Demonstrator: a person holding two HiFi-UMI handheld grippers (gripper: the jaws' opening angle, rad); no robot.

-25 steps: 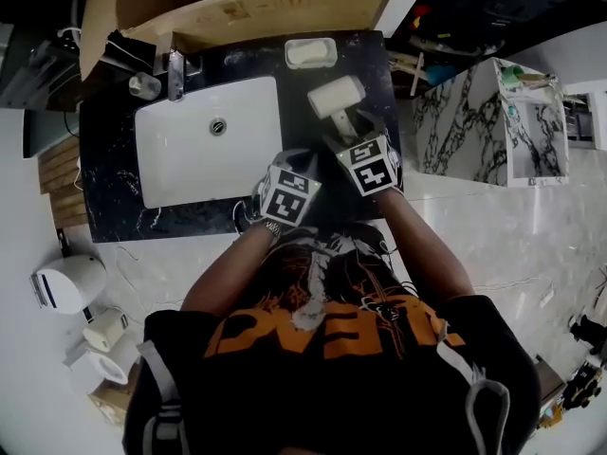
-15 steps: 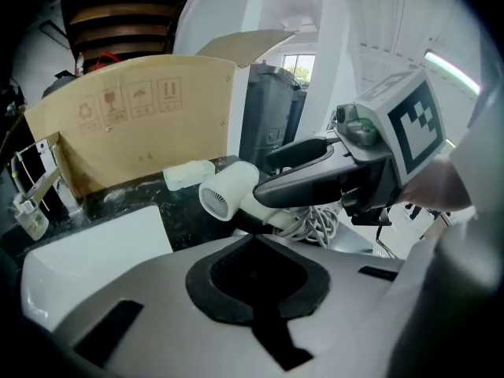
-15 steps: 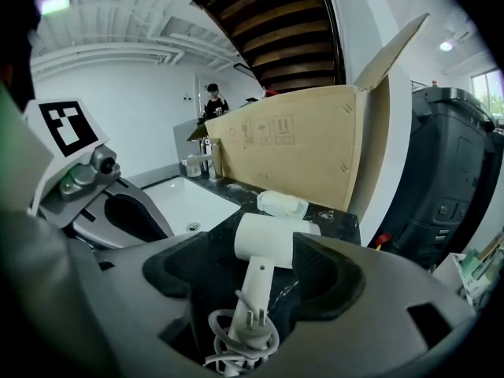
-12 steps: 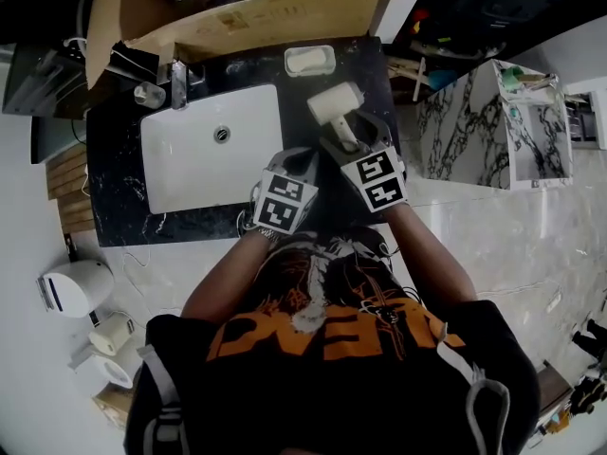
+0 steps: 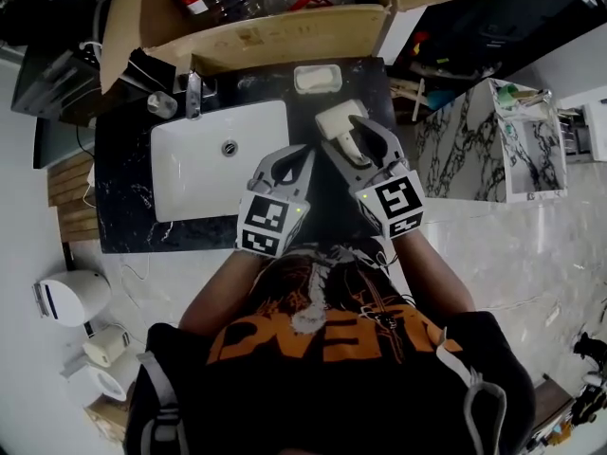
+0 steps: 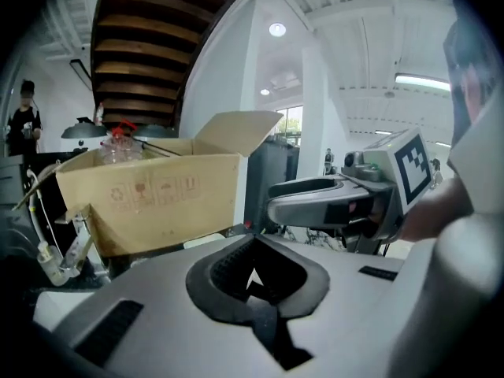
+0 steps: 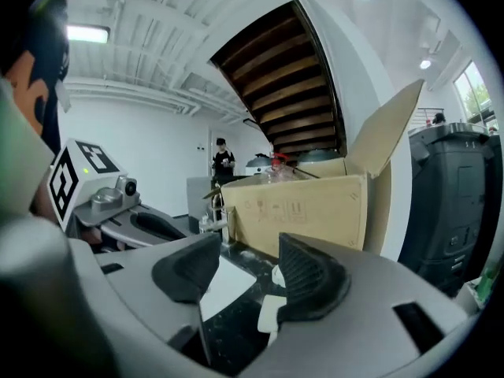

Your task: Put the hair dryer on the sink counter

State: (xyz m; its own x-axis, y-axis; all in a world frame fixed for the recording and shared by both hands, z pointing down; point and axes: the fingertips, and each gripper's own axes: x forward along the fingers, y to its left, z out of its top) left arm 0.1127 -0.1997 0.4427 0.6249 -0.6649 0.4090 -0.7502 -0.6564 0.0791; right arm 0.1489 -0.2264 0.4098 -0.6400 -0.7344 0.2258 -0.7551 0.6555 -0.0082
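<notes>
1. Broadly, the black marble counter (image 5: 123,197) fills the middle of the head view, with an open cardboard box (image 5: 285,27) (bottles show inside it) along its far edge.
2. The white basin (image 5: 199,173) is sunk into the counter's left half, with the faucet (image 5: 194,91) at its far rim.
3. The right gripper (image 5: 353,136) hangs over the counter to the right of the basin. Its jaws are apart and closing, and its own view (image 7: 246,278) shows the basin and dark counter through the gap, with nothing pressed between the pads.
4. The left gripper (image 5: 289,159) sits just to the left of the right one, over the basin's right rim. Its jaws are closed together on nothing (image 6: 253,278).
5. The cream hair dryer (image 5: 337,121) lies on the counter right of the basin. Its handle points toward the near side and runs in between the right gripper's fingers. Only a pale piece of it (image 7: 269,315) shows beside one pad in the right gripper view.
6. The soap dish (image 5: 316,79) rests just beyond the hair dryer, against the box.
</notes>
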